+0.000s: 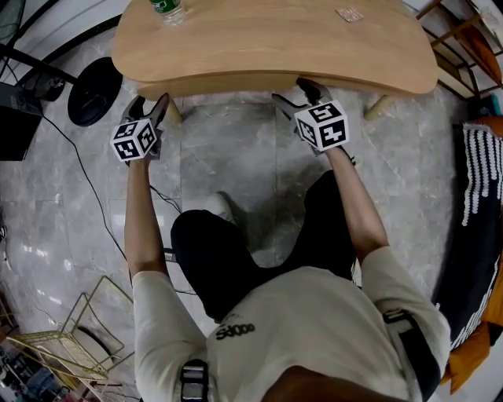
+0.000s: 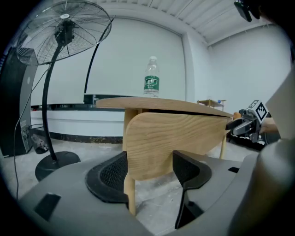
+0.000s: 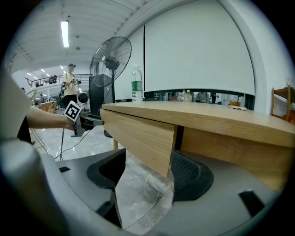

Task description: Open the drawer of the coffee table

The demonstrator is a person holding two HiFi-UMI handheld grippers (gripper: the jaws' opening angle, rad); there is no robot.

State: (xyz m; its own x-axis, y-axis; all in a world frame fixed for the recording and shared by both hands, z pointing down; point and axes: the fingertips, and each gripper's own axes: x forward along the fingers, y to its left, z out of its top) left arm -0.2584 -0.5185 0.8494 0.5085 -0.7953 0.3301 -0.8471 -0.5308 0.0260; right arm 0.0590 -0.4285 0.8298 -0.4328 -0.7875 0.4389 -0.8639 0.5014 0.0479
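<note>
**Two grippers on the drawer front: get both holds even, then pull straight**

From where I stand, the person is down low in front of the coffee table with a gripper at each end of the drawer front (image 1: 228,85), the long wooden panel just under the tabletop (image 1: 275,39).

The left gripper (image 2: 150,170) has the panel's left end between its jaws. One pad sits behind the wood and the other against its face, so it looks clamped on. The right gripper (image 3: 143,173) straddles the right end but hasn't closed. The far pad is just beside the panel's end, and the near pad is apart from the face, with floor showing in the gap.

The drawer looks shut or barely started. The right gripper view shows only a thin dark gap between the panel and the frame beside it.

My advice for this step:

- **Close the right side first.** Pulling from the left alone would likely skew such a wide drawer and make it bind.
- **Bite well onto the wood.** A pinch on the very corner could slip off.
- **Pull evenly.** Both hands should come back toward the body together, level and at the same rate, so the panel stays parallel to the tabletop's edge.
- **Start gently.** A water bottle (image 1: 167,9) stands on the far side of the tabletop, and a sharp tug could rock the table and tip it.
</note>
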